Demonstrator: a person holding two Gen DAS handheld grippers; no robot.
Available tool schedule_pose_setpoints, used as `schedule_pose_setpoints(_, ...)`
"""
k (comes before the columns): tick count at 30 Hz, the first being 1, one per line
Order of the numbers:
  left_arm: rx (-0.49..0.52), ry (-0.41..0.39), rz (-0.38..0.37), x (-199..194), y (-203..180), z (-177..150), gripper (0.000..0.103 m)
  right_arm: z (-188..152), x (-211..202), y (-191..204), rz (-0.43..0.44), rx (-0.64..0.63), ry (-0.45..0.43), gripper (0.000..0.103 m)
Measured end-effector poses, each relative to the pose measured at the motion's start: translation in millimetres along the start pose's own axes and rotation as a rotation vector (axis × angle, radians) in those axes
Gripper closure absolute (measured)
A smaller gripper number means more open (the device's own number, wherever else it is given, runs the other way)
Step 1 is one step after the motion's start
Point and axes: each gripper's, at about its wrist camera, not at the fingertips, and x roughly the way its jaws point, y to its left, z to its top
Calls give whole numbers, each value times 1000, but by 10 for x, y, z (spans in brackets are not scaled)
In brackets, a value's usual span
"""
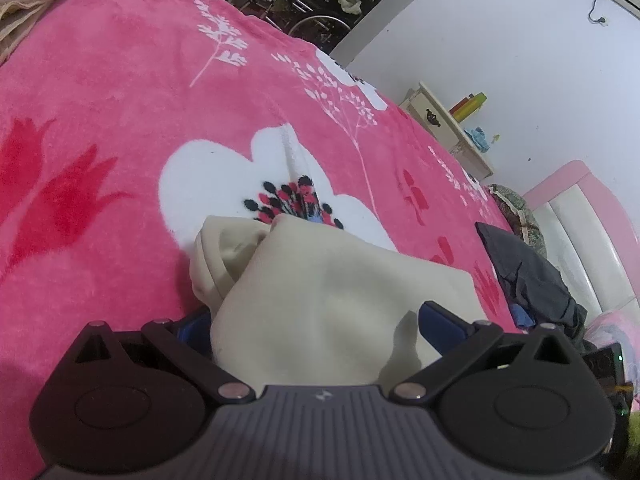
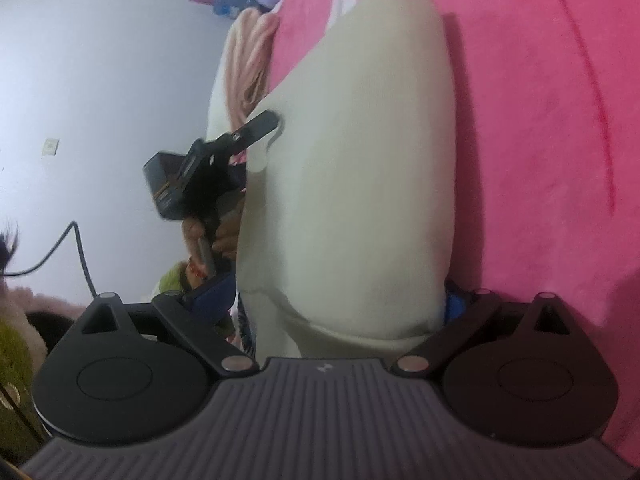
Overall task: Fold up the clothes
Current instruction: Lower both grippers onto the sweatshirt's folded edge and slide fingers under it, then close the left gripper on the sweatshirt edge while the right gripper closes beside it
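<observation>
Now both claws are gripping cloth: left claw (image 1: pixel 316 332) pinching the cream garment (image 1: pixel 332 304), right claw (image 2: pixel 340 312) pinching it too, above the pink blanket (image 1: pixel 120 92).

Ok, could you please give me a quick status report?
Both grippers, left and right, shut on cream garment. Garment held over pink floral blanket. Dark clothing lies alongside, not obstructing.

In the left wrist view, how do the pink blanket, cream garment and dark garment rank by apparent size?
1. pink blanket
2. cream garment, though enlarged by nearness to the camera
3. dark garment
</observation>
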Motion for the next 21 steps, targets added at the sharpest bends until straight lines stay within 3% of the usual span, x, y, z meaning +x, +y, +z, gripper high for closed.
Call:
schedule_pose_setpoints(3, 0, 3, -7, 2, 12, 3, 1, 120, 83, -24, 33, -2, 28, 4)
schedule_pose_setpoints(5, 2, 7, -16, -3, 27, 6, 1, 206, 173, -88, 64, 43, -6, 4)
schedule_pose_setpoints(17, 12, 17, -17, -23, 47, 6, 7, 60, 312, 81, 44, -31, 71, 10)
schedule_pose_setpoints(19, 23, 14, -2, -19, 18, -7, 8, 120, 390, 141, 13, -38, 62, 19)
schedule_pose_setpoints(21, 12, 12, 10, -30, 8, -8, 15, 126, 417, 178, -25, -33, 41, 31)
